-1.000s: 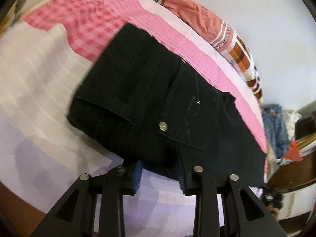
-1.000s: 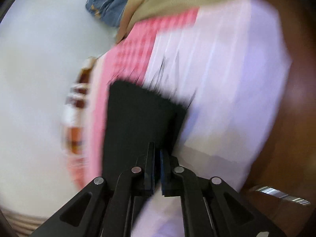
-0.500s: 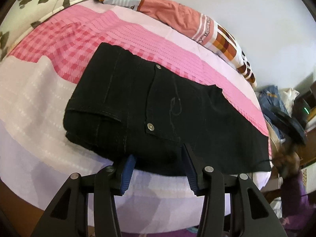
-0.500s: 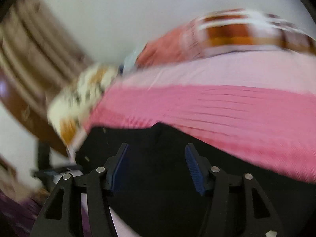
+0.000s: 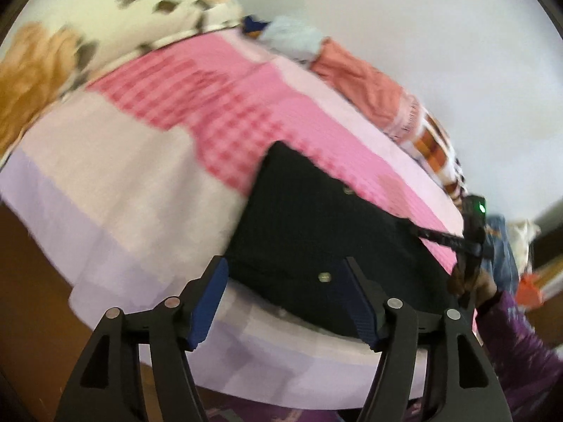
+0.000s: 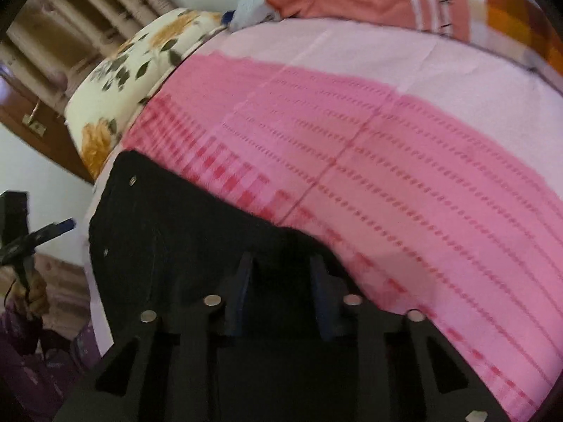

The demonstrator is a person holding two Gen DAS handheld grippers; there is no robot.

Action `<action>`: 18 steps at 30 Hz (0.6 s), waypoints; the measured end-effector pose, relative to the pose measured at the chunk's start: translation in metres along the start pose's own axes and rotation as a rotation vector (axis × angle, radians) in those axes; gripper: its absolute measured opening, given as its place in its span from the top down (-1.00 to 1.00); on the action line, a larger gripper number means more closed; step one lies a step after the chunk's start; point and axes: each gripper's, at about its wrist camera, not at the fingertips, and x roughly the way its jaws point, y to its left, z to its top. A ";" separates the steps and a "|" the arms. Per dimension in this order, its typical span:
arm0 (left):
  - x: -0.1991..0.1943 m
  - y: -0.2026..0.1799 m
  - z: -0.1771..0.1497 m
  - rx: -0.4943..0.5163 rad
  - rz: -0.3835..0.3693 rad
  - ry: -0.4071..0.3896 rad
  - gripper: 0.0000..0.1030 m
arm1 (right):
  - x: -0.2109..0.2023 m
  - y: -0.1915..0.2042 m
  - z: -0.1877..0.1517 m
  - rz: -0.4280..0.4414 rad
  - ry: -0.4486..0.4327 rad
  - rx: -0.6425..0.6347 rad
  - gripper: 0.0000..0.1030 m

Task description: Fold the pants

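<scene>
Black folded pants (image 5: 316, 225) lie flat on the pink and lilac bedspread (image 5: 140, 190) near the bed's front edge. My left gripper (image 5: 286, 299) is open and empty, just short of the pants' near edge by a metal button (image 5: 324, 276). My right gripper (image 6: 281, 288) is open and empty, low over the pants (image 6: 169, 232). The right gripper also shows at the right of the left wrist view (image 5: 471, 242).
A floral pillow (image 5: 70, 42) lies at the bed's head. Orange and striped clothes (image 5: 359, 81) line the wall side of the bed. More clothes (image 5: 503, 246) pile up beyond the bed's foot. The wooden floor (image 5: 31, 299) shows below the bed's front edge.
Both grippers have drawn back from the pants and opened wider. The right gripper, shut a second ago, has let go and swung round over the pants. The pants lie still.
</scene>
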 end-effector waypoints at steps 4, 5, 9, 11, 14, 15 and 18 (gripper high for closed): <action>0.011 0.026 -0.005 -0.083 -0.003 0.040 -0.29 | -0.001 0.004 0.003 -0.017 -0.048 -0.003 0.73; 0.013 0.029 -0.006 -0.096 -0.009 0.049 -0.29 | -0.002 0.005 0.004 -0.025 -0.062 0.001 0.76; 0.023 0.035 -0.012 -0.129 -0.033 0.078 -0.29 | -0.001 0.013 0.002 -0.090 -0.111 -0.017 0.83; 0.027 0.033 -0.013 -0.125 -0.030 0.086 -0.29 | -0.004 0.010 0.001 -0.122 -0.146 0.010 0.86; 0.029 0.030 -0.014 -0.118 -0.041 0.091 -0.29 | -0.008 -0.002 0.001 -0.105 -0.183 0.077 0.89; 0.030 0.028 -0.014 -0.112 -0.042 0.091 -0.29 | -0.007 -0.004 0.001 -0.111 -0.188 0.084 0.89; 0.032 0.023 -0.013 -0.093 -0.047 0.086 -0.29 | 0.000 -0.008 0.002 -0.099 -0.194 0.110 0.89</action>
